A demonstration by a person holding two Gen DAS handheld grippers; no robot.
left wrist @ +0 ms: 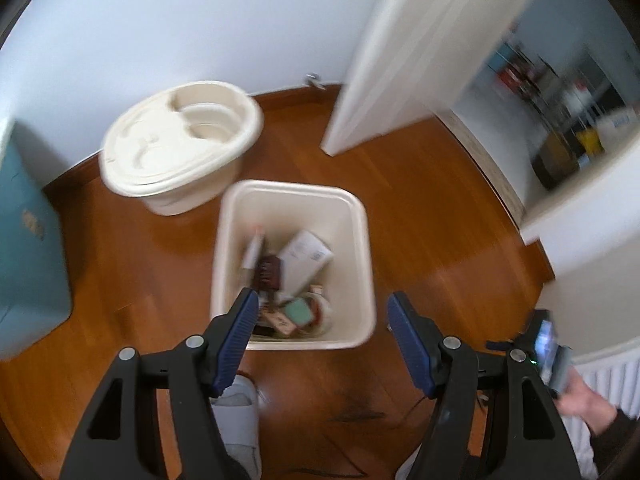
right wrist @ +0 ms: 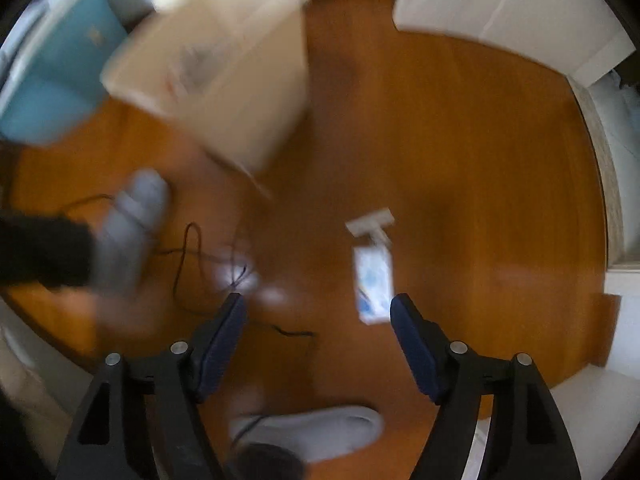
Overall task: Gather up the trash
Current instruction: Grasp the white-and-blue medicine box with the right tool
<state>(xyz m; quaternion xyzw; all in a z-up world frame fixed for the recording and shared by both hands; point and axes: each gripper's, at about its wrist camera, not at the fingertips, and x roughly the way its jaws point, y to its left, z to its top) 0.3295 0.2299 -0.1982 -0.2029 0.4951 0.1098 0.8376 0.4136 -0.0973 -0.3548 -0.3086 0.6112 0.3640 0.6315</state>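
A cream open trash bin (left wrist: 362,240) stands on the wood floor in the left wrist view, holding a white box (left wrist: 306,258), a tube, a dark wrapper and other scraps. My left gripper (left wrist: 320,308) is open and empty, hovering over the bin's near rim. In the blurred right wrist view the bin (right wrist: 240,92) is at upper left. A white and blue carton (right wrist: 374,280) lies on the floor just ahead of my right gripper (right wrist: 318,308), which is open and empty above the floor.
A cream lidded container (left wrist: 176,148) stands behind the bin by the wall. A teal box (left wrist: 28,240) is at left, an open white door (left wrist: 400,52) at right. A black cable (right wrist: 192,256) and slippered feet (right wrist: 132,216) are on the floor.
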